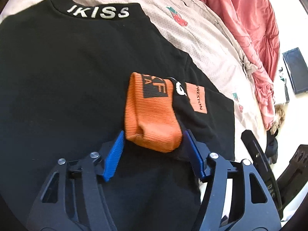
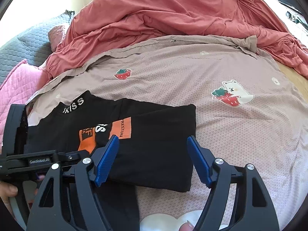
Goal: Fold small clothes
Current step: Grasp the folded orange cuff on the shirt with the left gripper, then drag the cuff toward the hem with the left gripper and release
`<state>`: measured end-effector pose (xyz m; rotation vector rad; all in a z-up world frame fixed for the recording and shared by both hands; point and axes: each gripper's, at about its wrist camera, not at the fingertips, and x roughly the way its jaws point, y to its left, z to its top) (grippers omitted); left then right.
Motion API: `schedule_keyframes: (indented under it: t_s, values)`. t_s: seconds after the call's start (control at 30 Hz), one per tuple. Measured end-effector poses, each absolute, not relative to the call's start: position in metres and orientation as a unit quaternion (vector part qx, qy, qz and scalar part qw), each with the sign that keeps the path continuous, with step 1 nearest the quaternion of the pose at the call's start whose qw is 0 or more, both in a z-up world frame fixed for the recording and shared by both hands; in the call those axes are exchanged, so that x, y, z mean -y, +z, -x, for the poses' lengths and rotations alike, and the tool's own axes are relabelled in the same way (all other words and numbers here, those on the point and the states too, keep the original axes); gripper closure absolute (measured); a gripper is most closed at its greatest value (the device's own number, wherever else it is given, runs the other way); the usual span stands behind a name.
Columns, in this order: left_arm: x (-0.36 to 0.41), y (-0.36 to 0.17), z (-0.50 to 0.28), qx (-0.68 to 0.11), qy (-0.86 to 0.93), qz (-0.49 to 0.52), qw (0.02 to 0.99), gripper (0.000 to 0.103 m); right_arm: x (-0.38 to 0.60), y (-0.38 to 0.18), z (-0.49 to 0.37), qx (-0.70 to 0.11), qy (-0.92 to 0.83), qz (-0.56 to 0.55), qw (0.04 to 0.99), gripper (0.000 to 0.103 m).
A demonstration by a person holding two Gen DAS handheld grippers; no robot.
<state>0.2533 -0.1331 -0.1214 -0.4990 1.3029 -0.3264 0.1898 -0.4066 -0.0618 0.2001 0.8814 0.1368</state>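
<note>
A black top (image 1: 67, 73) with white letters on its collar lies on the bed, its sides partly folded inward; it also shows in the right wrist view (image 2: 154, 134). An orange ribbed cuff (image 1: 154, 113) lies on the top's middle, beside an orange label (image 1: 196, 98). My left gripper (image 1: 154, 140) is open, its blue fingers either side of the cuff's near end, not closed on it. My right gripper (image 2: 152, 142) is open and empty, just above the folded right part of the top. The left gripper's body (image 2: 23, 159) shows at the left of the right wrist view.
A pinkish-beige sheet (image 2: 221, 73) with strawberry and bear prints covers the bed. A crumpled coral-red quilt (image 2: 173, 13) lies at the far side. A pink quilted pillow (image 2: 13, 88) and a grey one (image 2: 25, 44) are at the left. A dark screen (image 1: 294, 69) stands off the bed.
</note>
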Motion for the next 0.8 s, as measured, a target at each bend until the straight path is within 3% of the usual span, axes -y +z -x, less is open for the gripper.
schedule_keyframes:
  t_s: [0.07, 0.1, 0.13, 0.47, 0.63, 0.8]
  values:
    - [0.135, -0.122, -0.255, -0.597, -0.148, 0.232, 0.754, 0.063, 0.406, -0.062, -0.190, -0.426, 0.065, -0.097, 0.897, 0.031]
    - [0.137, -0.122, -0.257, -0.596, -0.150, 0.237, 0.753, 0.083, 0.407, -0.061, -0.190, -0.425, 0.065, -0.096, 0.898, 0.031]
    - [0.138, -0.122, -0.258, -0.594, -0.153, 0.242, 0.752, 0.093, 0.407, -0.061, -0.190, -0.424, 0.065, -0.096, 0.898, 0.031]
    - [0.121, -0.067, -0.259, -0.524, -0.157, 0.192, 0.815, 0.097, 0.399, -0.057, -0.191, -0.420, 0.080, -0.096, 0.899, 0.031]
    - [0.075, -0.023, -0.253, -0.467, -0.113, 0.146, 0.865, 0.097, 0.380, -0.058, -0.191, -0.420, 0.103, -0.086, 0.898, 0.031]
    - [0.017, -0.014, -0.247, -0.441, -0.056, 0.127, 0.887, 0.097, 0.348, -0.064, -0.188, -0.427, 0.136, -0.064, 0.892, 0.031]
